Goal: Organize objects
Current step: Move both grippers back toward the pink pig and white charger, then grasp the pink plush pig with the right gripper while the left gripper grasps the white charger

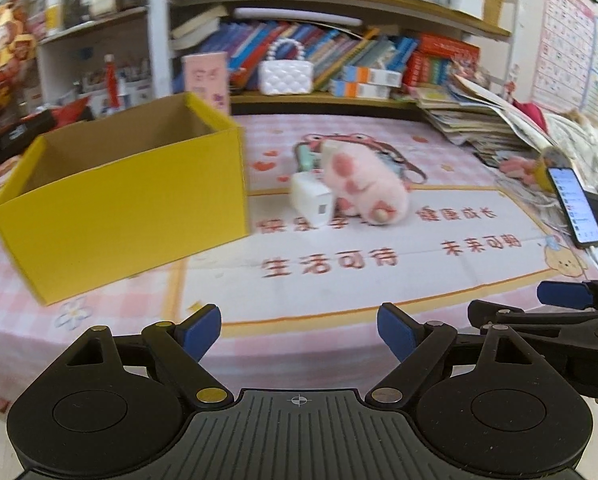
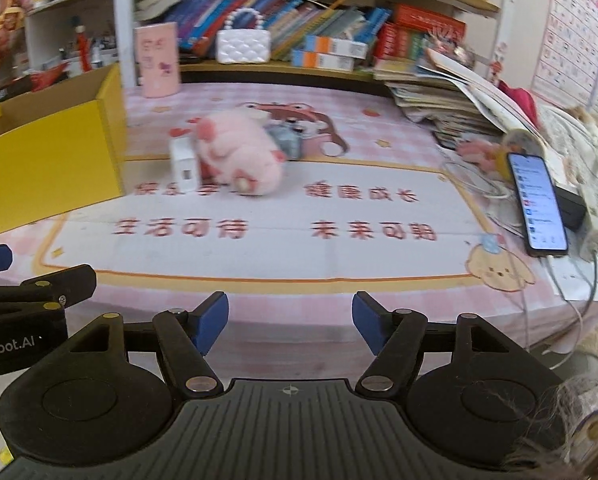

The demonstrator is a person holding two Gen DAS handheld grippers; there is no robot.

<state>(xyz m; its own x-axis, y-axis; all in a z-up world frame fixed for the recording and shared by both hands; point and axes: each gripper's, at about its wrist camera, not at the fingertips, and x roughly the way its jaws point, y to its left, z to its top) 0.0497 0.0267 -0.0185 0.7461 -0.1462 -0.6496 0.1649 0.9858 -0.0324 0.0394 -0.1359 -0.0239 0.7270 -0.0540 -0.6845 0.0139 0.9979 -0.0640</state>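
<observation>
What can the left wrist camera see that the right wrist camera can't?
Only the left wrist view shows the whole yellow box with its open top, and a green-white thing behind the plush.

Only the right wrist view shows the whole pink canister and a grey-blue object behind the plush.

Both show the pink plush toy, the white charger block, the white quilted handbag, the lit phone, the pink table mat, and each gripper open and empty: left gripper, right gripper.

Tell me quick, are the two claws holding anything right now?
Left claw: open, holding nothing.
Right claw: open, holding nothing.
</observation>
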